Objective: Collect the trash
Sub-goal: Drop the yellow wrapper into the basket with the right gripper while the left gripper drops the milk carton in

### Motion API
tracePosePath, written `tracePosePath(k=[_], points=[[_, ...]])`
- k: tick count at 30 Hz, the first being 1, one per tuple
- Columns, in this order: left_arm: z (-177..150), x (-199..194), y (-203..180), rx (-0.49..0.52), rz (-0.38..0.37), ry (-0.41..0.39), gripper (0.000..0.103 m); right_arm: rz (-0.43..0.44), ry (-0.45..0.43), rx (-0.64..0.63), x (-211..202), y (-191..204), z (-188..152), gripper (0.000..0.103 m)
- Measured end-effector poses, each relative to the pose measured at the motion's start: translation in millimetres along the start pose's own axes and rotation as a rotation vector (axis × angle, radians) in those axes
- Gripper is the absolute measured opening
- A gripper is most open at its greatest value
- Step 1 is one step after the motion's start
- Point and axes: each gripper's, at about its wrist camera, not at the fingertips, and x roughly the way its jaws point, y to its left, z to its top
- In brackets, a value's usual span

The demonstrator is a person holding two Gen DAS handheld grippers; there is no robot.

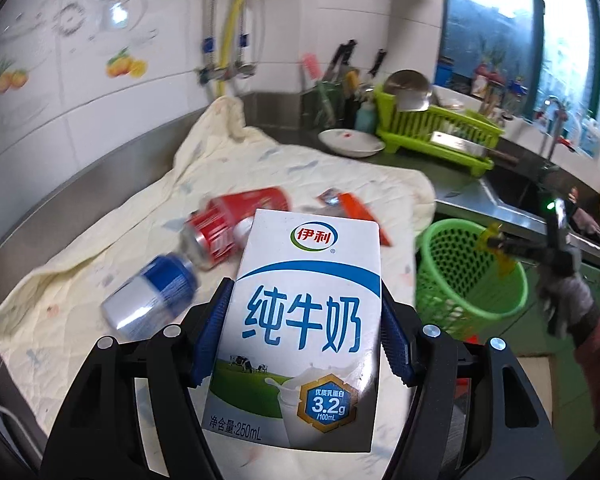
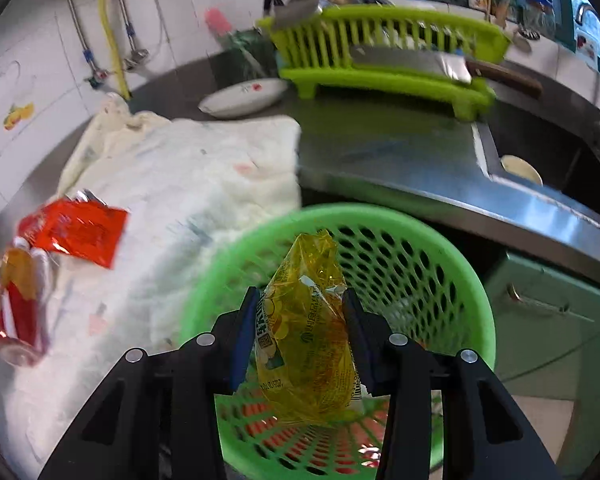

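Observation:
My left gripper (image 1: pixel 304 304) is shut on a white and blue milk carton (image 1: pixel 300 320) and holds it above the cloth. A blue can (image 1: pixel 152 296), a red can (image 1: pixel 216 236) and an orange wrapper (image 1: pixel 360 212) lie on the cloth beyond it. The green mesh basket (image 1: pixel 472 276) stands to the right. My right gripper (image 2: pixel 300 300) is shut on a yellow plastic wrapper (image 2: pixel 308 340) and holds it over the green basket (image 2: pixel 420 232). The orange wrapper (image 2: pixel 80 232) and red can (image 2: pixel 16 312) lie to its left. The right gripper also shows over the basket in the left wrist view (image 1: pixel 500 244).
A cream cloth (image 1: pixel 100 220) covers the steel counter (image 2: pixel 380 152). A white plate (image 2: pixel 244 96), a green dish rack (image 2: pixel 380 48) with a cleaver (image 2: pixel 408 60), and a sink (image 2: pixel 540 160) lie behind. A tiled wall with pipes is on the left.

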Motion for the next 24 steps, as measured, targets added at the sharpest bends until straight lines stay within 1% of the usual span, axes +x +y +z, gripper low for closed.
tracePosePath(k=[4,7,8,12,16,20,24], points=[[12.1,13.3,-30.1,0.037,-0.048,0.002,0.066,0.022,0.033,0.025,12.8,-8.6,-9.5,0.044],[21.7,29.3,-57.3,0.058,-0.096,0.014,0.066,0.024,0.034,0.026,15.4,-13.7,-15.3,0.048],[23.3,32.9,-64.2,0.064,-0.108,0.018,0.066,0.031,0.028,0.034,14.9,-16.3,-16.4,0.053],[33.7,53.9,-104.5,0.109,-0.166,0.033,0.066,0.033,0.009,0.051,12.5,-23.6,-16.4,0.054],[40.8,74.7,-138.0,0.146,-0.207,0.051,0.066,0.052,-0.018,0.074,0.0,-36.0,-17.0,0.056],[44.4,102.4,-169.7,0.159,-0.263,0.084,0.066,0.064,-0.06,0.078,-22.4,-48.8,-24.1,0.063],[42.6,129.2,-202.7,0.183,-0.306,0.122,0.066,0.069,-0.091,0.096,-41.0,-62.6,-33.3,0.064]])
